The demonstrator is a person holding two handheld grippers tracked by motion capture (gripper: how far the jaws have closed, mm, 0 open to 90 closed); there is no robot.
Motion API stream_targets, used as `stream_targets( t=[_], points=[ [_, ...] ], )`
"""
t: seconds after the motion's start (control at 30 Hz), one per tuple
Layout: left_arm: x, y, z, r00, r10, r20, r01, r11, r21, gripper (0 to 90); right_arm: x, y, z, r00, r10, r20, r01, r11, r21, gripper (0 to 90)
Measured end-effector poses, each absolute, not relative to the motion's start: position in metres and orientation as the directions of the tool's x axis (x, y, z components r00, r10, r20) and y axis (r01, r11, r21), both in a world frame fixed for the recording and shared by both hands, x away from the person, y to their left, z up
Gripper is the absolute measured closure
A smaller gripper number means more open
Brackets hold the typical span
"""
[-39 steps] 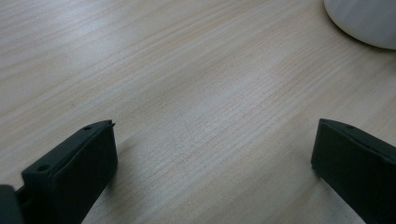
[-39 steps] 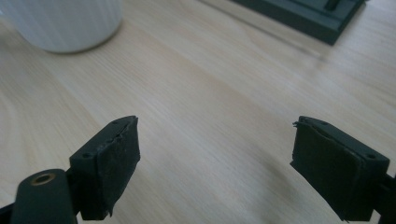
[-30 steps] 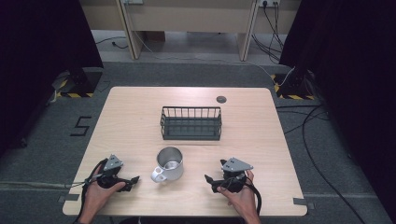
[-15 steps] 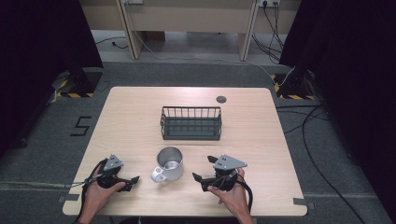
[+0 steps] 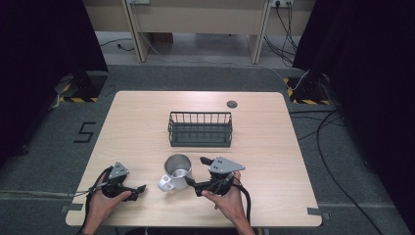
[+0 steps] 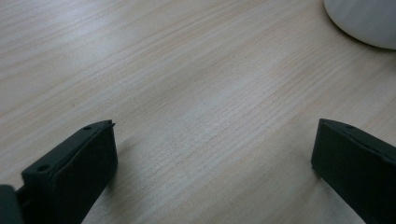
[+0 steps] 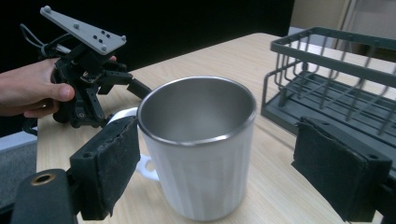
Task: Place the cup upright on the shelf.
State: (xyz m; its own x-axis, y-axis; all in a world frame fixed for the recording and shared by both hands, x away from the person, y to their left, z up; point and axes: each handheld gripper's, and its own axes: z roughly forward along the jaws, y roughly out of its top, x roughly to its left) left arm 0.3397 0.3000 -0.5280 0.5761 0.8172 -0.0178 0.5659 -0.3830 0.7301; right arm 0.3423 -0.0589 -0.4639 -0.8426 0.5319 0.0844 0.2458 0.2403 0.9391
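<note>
Plenty of bare worktop (image 5: 137, 132) on the left side and along the far edge. The wire basket (image 5: 200, 129) blocks the way just behind the mug (image 5: 176, 171), with a narrow strip between them. Right gripper (image 5: 198, 172) has its jaws spread either side of the mug, looks like small gaps both sides.

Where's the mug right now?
In the high view the mug stands near the table's front edge, just before the wire basket, between the right gripper's open jaws.

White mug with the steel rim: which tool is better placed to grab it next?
Right. The right tool is open with the white steel-rimmed mug between its jaws. The left tool, also open, rests apart, facing bare wooden table.
</note>
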Motion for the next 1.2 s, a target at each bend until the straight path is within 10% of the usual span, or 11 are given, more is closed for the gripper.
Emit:
stream_targets(
  t=[1.2],
  points=[
    [0.339,0.3,-0.528,0.576,0.817,-0.018,0.566,-0.383,0.73,0.0,0.359,-0.017,-0.476,-0.844,0.533,0.063,0.203,0.209,0.957,14.1]
  ],
)
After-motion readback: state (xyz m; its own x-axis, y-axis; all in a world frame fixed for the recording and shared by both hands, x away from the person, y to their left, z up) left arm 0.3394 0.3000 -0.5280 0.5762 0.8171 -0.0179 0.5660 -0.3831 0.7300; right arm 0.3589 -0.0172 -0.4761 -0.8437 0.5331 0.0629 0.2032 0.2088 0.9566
